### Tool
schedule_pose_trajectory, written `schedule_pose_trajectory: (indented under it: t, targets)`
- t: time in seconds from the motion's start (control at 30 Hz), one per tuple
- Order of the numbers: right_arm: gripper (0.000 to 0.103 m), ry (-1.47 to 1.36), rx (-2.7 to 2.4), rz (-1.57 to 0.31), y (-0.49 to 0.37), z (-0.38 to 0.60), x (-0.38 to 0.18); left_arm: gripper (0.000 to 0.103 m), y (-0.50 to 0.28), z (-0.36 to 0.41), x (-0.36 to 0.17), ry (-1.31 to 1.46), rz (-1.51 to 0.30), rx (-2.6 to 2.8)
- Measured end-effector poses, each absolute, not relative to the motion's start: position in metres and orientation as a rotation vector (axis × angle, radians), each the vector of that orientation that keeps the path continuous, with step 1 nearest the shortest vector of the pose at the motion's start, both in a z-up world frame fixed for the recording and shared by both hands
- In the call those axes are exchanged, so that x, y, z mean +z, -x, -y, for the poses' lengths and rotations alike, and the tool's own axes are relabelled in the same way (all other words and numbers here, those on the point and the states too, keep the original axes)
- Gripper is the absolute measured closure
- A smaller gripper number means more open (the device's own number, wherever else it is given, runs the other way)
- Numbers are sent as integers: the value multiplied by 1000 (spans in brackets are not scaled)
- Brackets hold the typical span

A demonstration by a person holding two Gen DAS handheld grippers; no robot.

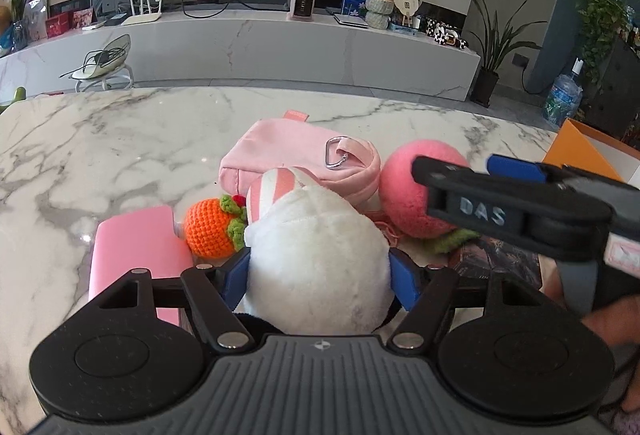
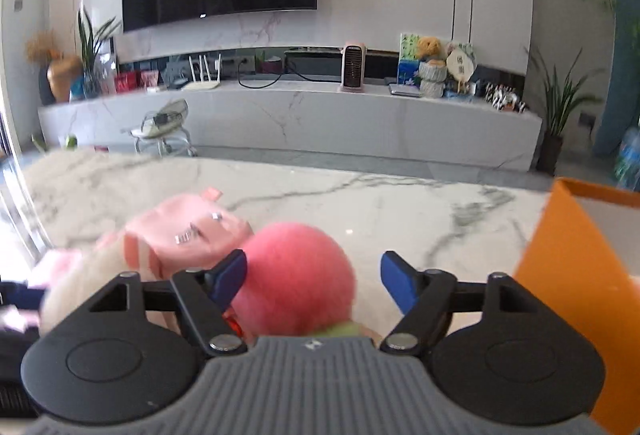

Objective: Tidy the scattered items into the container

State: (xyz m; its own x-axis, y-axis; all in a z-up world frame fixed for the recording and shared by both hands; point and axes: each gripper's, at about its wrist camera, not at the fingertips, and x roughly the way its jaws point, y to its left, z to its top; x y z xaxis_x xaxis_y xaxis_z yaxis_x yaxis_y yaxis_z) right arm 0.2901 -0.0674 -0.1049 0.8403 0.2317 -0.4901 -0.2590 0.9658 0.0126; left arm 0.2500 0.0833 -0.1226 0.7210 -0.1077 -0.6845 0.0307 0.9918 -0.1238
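Note:
My left gripper [image 1: 319,272] is shut on a white plush toy [image 1: 316,255] with a pink-striped ear, both blue pads pressing its sides, over the marble table [image 1: 120,139]. My right gripper [image 2: 313,277] is open around a pink fuzzy ball [image 2: 298,275]; the ball lies against the left pad, with a gap to the right pad. The ball [image 1: 416,187] and the right gripper [image 1: 516,179] also show in the left wrist view. A pink pouch [image 1: 288,155] with a metal clip, an orange crochet fruit [image 1: 212,227] and a flat pink case [image 1: 132,255] lie close by. The orange box [image 2: 576,275] stands at the right.
A dark printed card [image 1: 500,259] lies under the right gripper, with a green crochet piece [image 1: 452,241] beside it. A marble TV bench [image 2: 320,115] with ornaments runs along the far wall. Potted plants [image 1: 492,47] and a water bottle [image 1: 562,99] stand at the right.

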Motion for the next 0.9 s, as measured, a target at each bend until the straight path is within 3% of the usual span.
schedule_pose_trajectory:
  t: [0.23, 0.57, 0.9]
  targets:
    - [27, 76, 271, -557, -310, 54, -128, 20, -252, -81, -129, 77, -757, -67]
    - [54, 82, 295, -593, -314, 51, -145, 20, -252, -81, -129, 73, -760, -62]
    - [57, 75, 297, -554, -291, 57, -126, 21, -240, -76, -117, 57, -749, -76]
